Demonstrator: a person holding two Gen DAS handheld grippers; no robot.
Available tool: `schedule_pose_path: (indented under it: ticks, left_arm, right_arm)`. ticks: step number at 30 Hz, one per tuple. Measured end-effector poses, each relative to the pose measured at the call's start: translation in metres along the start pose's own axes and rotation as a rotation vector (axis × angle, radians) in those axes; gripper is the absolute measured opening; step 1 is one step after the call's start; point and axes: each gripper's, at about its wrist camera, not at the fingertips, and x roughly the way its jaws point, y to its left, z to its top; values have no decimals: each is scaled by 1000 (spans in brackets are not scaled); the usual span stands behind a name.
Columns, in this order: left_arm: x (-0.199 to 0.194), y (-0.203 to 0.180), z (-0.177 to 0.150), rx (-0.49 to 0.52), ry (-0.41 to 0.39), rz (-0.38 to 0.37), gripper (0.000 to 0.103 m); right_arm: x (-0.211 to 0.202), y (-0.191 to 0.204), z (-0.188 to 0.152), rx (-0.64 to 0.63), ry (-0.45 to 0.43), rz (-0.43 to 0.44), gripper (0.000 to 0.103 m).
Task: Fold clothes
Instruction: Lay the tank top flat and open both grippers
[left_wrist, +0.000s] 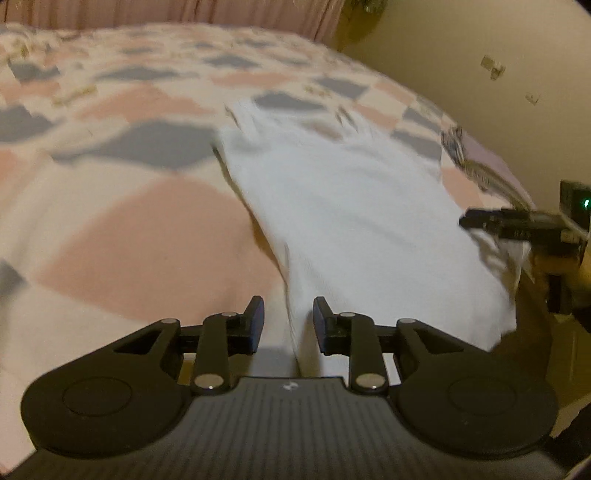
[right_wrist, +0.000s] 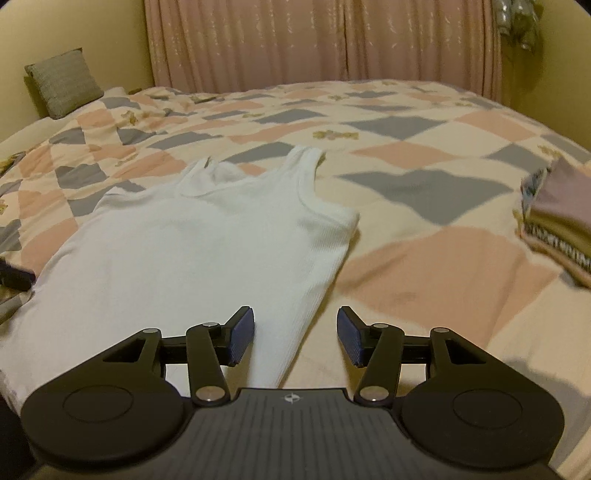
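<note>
- A white tank top (right_wrist: 192, 254) is lying spread out on the patchwork bedspread (right_wrist: 424, 192), straps pointing toward the curtain (right_wrist: 332, 40), hem at the near edge.
- The left hand-held gripper (left_wrist: 288, 325) is sitting with its jaws parted, the left hem corner lying between them but not pinched.
- The right hand-held gripper (right_wrist: 295, 336) is hovering with jaws spread wide over the right hem corner, gripping nothing.
- In my judgement, one side could close before the other and drag the top askew; the thin ribbed cloth could also slip out, or a pad might catch the bedspread underneath along with it.
- The left strap is already looking bunched, so a fold from here may come out uneven.
- The left wrist view is blurring badly, so the far end of the top is hard to read there.
- A folded pile (right_wrist: 561, 229) is sitting at the right, cut off by the frame; I cannot tell what it holds.
- A cushion (right_wrist: 62, 83) is resting far left.
</note>
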Motion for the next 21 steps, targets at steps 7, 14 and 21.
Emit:
schedule_pose_path:
  ticks: [7, 14, 21]
  left_arm:
    - [-35, -17, -14, 47, -76, 75, 2]
    - [-49, -2, -30, -19, -56, 142, 0]
    - [-24, -6, -15, -51, -69, 43, 32]
  right_arm:
    - [-18, 9, -3, -16, -21, 1, 53]
    - [-18, 15, -8, -20, -13, 6, 53]
    - [-9, 8, 0, -23, -20, -6, 55]
